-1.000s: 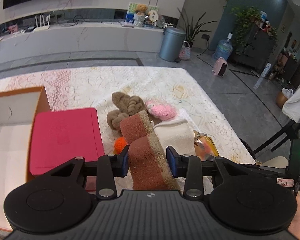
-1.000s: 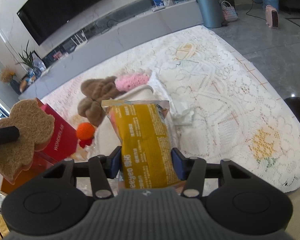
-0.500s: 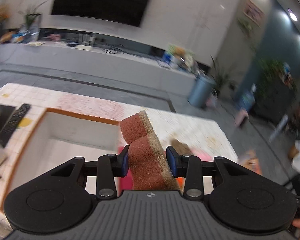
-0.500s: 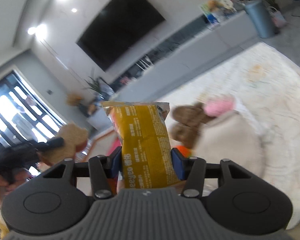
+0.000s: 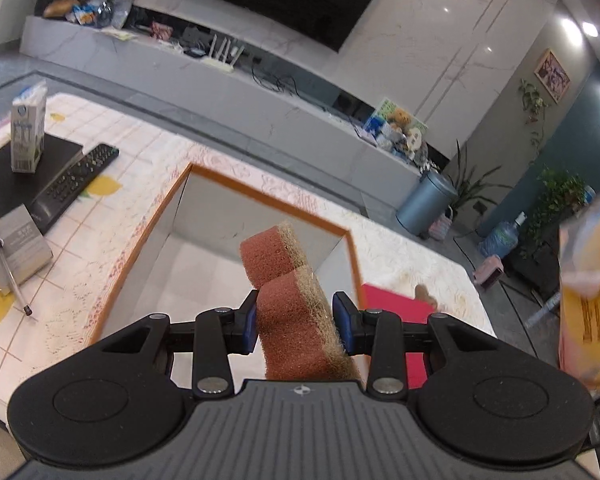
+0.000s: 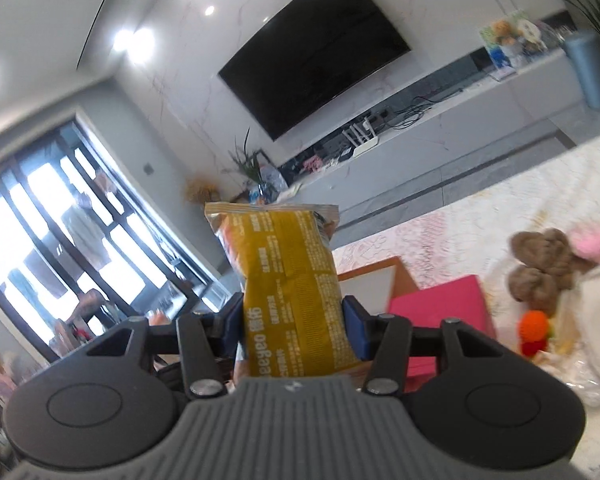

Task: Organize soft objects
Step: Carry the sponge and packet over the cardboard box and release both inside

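Between the pads of the left tool (image 5: 296,322) sat the sponge (image 5: 290,280), brown-red w/ a tan scrub face, clamped at its lower lobe, jaws part-closed on it; its long axis ran fwd along the fingers, upper lobe sticking out past the tips. Directly ahead & below that lobe lay the open box (image 5: 236,248), orange-rimmed, white inside, nothing seen in the visible part; so the sponge hung over the box mouth, near its right wall, and judging from that a release would prob. drop it inside. Right tool (image 6: 294,328) was likewise closed on a yellow snack pack (image 6: 288,280), held upright, long axis fwd; box corner (image 6: 374,280) showed just behind it, to its right, so the left tool looked the nearer to the box. Further right on the bench (image 6: 500,216): pink lid (image 6: 440,308), brown plush (image 6: 544,264), orange knit toy (image 6: 534,330), still unsorted.
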The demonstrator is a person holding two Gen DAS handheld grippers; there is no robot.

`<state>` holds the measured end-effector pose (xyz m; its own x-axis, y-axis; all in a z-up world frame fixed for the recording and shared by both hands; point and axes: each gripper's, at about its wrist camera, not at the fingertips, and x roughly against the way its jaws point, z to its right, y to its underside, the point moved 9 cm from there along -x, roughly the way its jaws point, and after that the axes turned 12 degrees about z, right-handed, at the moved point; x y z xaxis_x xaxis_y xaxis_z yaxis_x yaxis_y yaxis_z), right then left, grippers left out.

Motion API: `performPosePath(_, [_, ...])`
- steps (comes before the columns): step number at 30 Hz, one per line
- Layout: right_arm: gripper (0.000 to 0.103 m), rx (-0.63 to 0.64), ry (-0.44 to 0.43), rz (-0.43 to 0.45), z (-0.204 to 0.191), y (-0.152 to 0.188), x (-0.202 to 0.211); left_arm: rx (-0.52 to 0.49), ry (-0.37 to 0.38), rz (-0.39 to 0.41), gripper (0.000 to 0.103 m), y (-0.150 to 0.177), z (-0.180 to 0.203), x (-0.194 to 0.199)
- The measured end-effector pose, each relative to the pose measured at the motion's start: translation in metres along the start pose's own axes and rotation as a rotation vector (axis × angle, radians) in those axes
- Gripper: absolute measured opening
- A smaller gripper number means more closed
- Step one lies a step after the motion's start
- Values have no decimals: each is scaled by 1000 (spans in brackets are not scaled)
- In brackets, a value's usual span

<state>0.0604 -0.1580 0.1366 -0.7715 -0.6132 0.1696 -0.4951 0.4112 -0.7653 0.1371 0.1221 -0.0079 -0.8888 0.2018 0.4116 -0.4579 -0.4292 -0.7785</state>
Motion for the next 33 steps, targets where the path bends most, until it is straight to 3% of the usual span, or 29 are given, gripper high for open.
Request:
performPosePath(7, [51, -16, 20, -194, -29, 62, -73, 36, -19, -42, 43, 9, -40, -2])
performPosePath(9, [51, -16, 40, -239, -28, 79, -88, 23, -70, -53, 43, 15, -49, -4])
performPosePath(12, [51, -12, 70, -307, -15, 99, -108, -8, -140, -79, 43, 23, -57, -12])
performPosePath(16, [51, 69, 163, -365, 0, 116, -131, 0, -132, -108, 44, 30, -59, -18])
performPosePath(21, [51, 153, 219, -402, 16, 126, -146, -50, -152, -135, 47, 38, -58, -20])
performPosePath(24, [51, 201, 237, -408, 20, 131, -152, -104, -171, -166, 53, 43, -53, -12])
performPosePath(25, [50, 205, 236, -419, 21, 133, -153, -134, -178, -158, 60, 42, -51, -8])
performPosePath(26, [50, 212, 237, -425, 20, 133, -155, -171, -196, -134, 70, 40, -48, -2])
performPosePath(27, [50, 224, 238, -425, 20, 134, -156, -205, -226, -94, 89, 35, -46, 5])
performPosePath(30, [50, 247, 242, -425, 19, 134, -158, -244, -301, 18, 92, 19, -46, 23])
performPosePath(33, [50, 246, 243, -428, 18, 134, -156, -151, -324, 47, 92, 10, -59, 31])
